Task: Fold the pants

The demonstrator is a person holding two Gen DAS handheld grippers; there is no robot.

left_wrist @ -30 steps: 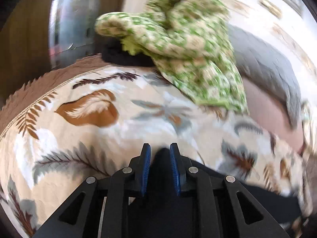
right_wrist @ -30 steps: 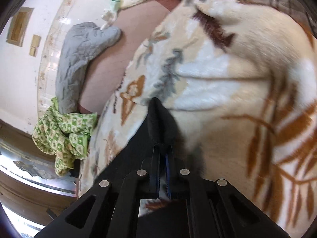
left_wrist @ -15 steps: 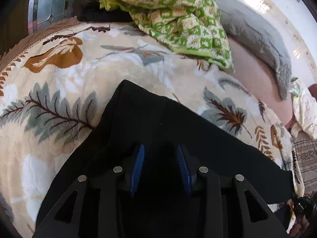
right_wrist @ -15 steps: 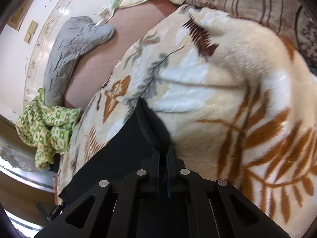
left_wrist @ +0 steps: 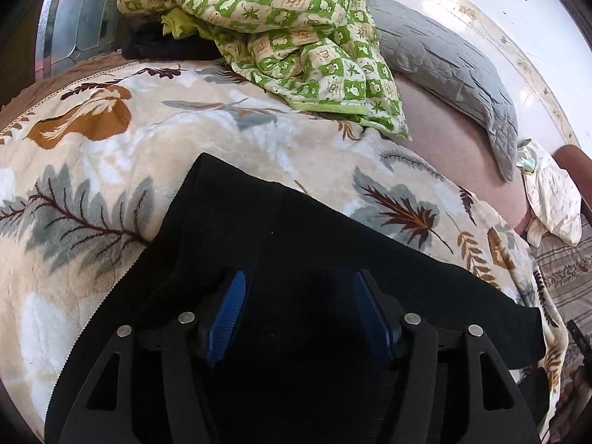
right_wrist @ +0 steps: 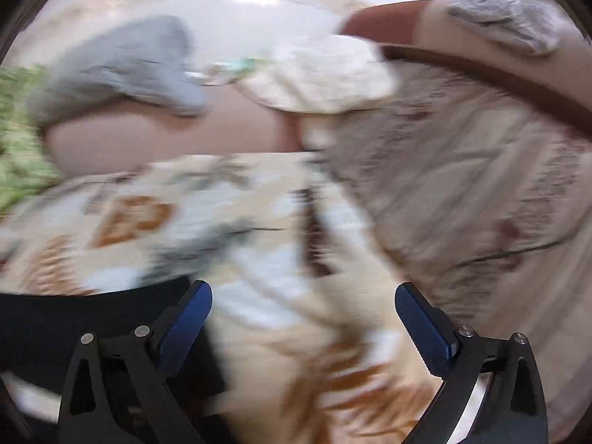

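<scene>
The black pants lie spread flat on a cream blanket with a leaf print. My left gripper hovers low over the pants; its jaws are opening, the blue pads stand apart, and the cloth lies under them without being pinched. In the blurred right wrist view, my right gripper has its jaws opening to a wide gap with only blanket between them. An edge of the black pants shows at its lower left, beside the left finger.
A green and cream patterned quilt is bunched at the far side of the bed. A grey quilted pillow lies to its right on a pink sheet. A pale crumpled cloth and a striped beige cover lie further right.
Both grippers held the pants' edge shut and let it go. The left one sank as the pants settled flat on the blanket. The right one sprang wide, rose and swung away to the right.
</scene>
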